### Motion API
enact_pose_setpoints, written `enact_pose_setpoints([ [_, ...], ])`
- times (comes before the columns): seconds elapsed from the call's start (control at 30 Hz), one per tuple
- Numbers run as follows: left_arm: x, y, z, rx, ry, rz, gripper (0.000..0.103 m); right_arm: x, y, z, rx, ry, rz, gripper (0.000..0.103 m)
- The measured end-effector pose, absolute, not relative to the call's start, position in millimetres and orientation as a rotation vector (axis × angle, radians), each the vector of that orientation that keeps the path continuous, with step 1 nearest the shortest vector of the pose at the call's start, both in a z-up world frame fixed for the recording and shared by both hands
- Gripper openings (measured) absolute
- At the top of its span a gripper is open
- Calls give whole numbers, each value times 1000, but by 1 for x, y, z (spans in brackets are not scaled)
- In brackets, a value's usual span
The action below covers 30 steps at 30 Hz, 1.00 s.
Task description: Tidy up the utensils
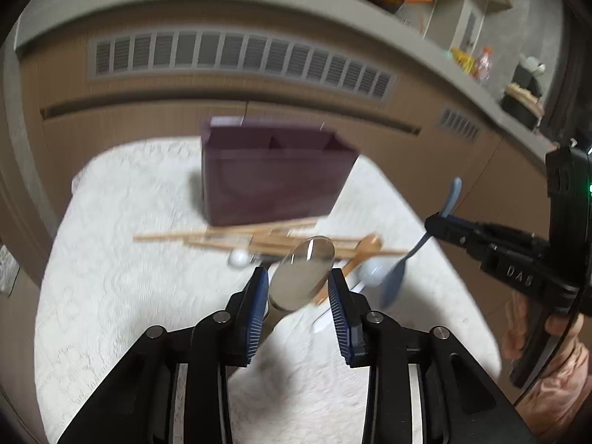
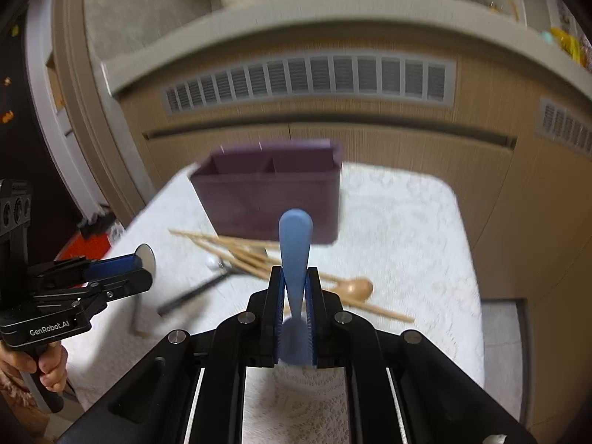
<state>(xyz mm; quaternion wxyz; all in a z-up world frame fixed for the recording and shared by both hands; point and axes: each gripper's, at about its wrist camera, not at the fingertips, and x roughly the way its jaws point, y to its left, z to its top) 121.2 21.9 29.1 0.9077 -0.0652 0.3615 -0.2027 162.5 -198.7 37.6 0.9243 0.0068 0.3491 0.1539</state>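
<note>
A purple divided holder point(image 1: 273, 174) stands at the back of the white cloth; it also shows in the right wrist view point(image 2: 270, 196). My left gripper point(image 1: 298, 288) holds a metal spoon point(image 1: 301, 272) between its pads, bowl up, above the cloth. In the right wrist view the left gripper point(image 2: 140, 270) sits at the left with the spoon bowl point(image 2: 146, 257) at its tip. My right gripper point(image 2: 295, 288) is shut on a blue spoon point(image 2: 295, 244), handle pointing forward. In the left wrist view it point(image 1: 440, 222) holds the blue spoon point(image 1: 418, 248) above the cloth.
Wooden chopsticks point(image 1: 236, 238) and a wooden spoon point(image 1: 364, 249) lie in a pile in front of the holder, with white-ended utensils point(image 1: 238, 258). A black-handled utensil point(image 2: 192, 292) lies left of the pile. Brown cabinets with vents point(image 2: 310, 81) stand behind the table.
</note>
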Motion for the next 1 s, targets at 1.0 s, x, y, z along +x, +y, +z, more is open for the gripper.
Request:
enact_pose_setpoints([
  [1.0, 195, -37, 11, 116, 856, -590, 51, 199, -224, 92, -29, 634, 265, 10],
])
